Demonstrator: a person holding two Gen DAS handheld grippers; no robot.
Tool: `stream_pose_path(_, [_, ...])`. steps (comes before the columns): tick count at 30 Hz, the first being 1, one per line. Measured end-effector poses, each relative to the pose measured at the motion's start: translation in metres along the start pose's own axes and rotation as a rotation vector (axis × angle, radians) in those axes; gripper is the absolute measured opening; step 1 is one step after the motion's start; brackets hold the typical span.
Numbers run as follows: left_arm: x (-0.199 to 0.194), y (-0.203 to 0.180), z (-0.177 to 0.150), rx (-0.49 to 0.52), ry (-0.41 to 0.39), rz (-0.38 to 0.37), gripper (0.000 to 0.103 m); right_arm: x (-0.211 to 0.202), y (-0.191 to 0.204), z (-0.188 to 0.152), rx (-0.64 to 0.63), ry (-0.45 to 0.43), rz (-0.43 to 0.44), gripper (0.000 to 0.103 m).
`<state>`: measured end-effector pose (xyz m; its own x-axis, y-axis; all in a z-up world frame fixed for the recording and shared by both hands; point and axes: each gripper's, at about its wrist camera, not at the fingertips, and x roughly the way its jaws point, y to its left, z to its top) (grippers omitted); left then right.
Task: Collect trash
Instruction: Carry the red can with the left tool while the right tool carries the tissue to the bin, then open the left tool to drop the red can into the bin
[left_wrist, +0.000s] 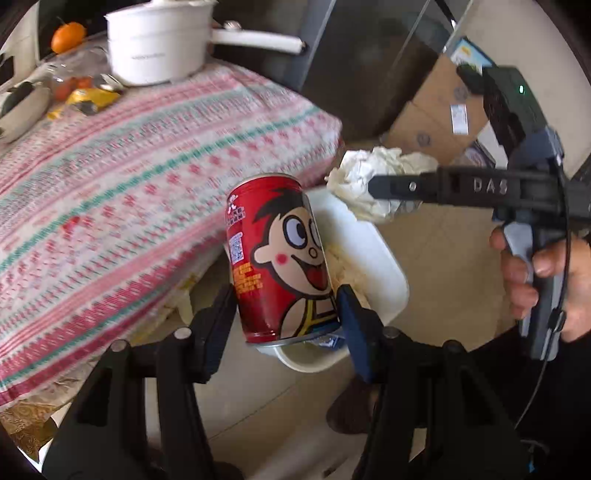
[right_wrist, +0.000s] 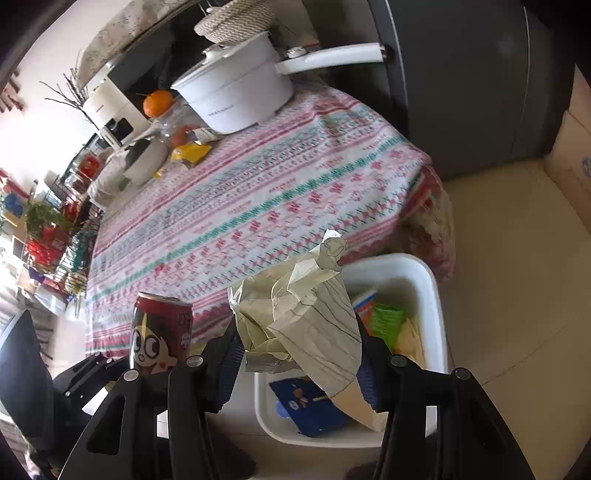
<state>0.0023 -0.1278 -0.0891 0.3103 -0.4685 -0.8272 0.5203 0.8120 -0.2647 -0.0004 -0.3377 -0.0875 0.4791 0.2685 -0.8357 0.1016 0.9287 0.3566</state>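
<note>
My left gripper (left_wrist: 286, 314) is shut on a red drink can (left_wrist: 280, 258) with a cartoon face, held upright above the edge of a white bin (left_wrist: 384, 266) on the floor. The can also shows in the right wrist view (right_wrist: 162, 332). My right gripper (right_wrist: 299, 354) is shut on a crumpled cream paper (right_wrist: 303, 314) and holds it over the white bin (right_wrist: 432, 288). In the left wrist view the right gripper (left_wrist: 376, 188) holds the paper (left_wrist: 369, 184) beyond the can. The bin holds a blue packet (right_wrist: 314, 406) and green and orange wrappers (right_wrist: 384, 321).
A table with a pink and green patterned cloth (right_wrist: 258, 192) stands beside the bin. On it are a white pot with a handle (right_wrist: 240, 92), an orange (right_wrist: 157, 101) and yellow wrappers (right_wrist: 190, 153). Cardboard boxes (left_wrist: 436, 114) lean by a dark cabinet (right_wrist: 461, 74).
</note>
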Motion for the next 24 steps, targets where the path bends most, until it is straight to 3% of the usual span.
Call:
stream_pose_path(9, [0.038, -0.024, -0.007, 0.032, 0.090, -0.036, 0.057, 0.001, -0.056, -0.026, 0.086, 0.057, -0.059, 0.055])
stream_pose_path(21, [0.075, -0.041, -0.008, 0.050, 0.150, -0.048, 0.057, -0.011, -0.084, -0.036, 0.131, 0.053, -0.074, 0.055])
stream_pose_path(23, [0.078, -0.041, -0.007, 0.052, 0.156, -0.037, 0.060, -0.011, -0.085, -0.036, 0.135, 0.056, -0.075, 0.055])
stream_pose_path(24, [0.078, -0.041, -0.007, 0.055, 0.159, -0.028, 0.068, -0.011, -0.086, -0.037, 0.137, 0.059, -0.075, 0.055])
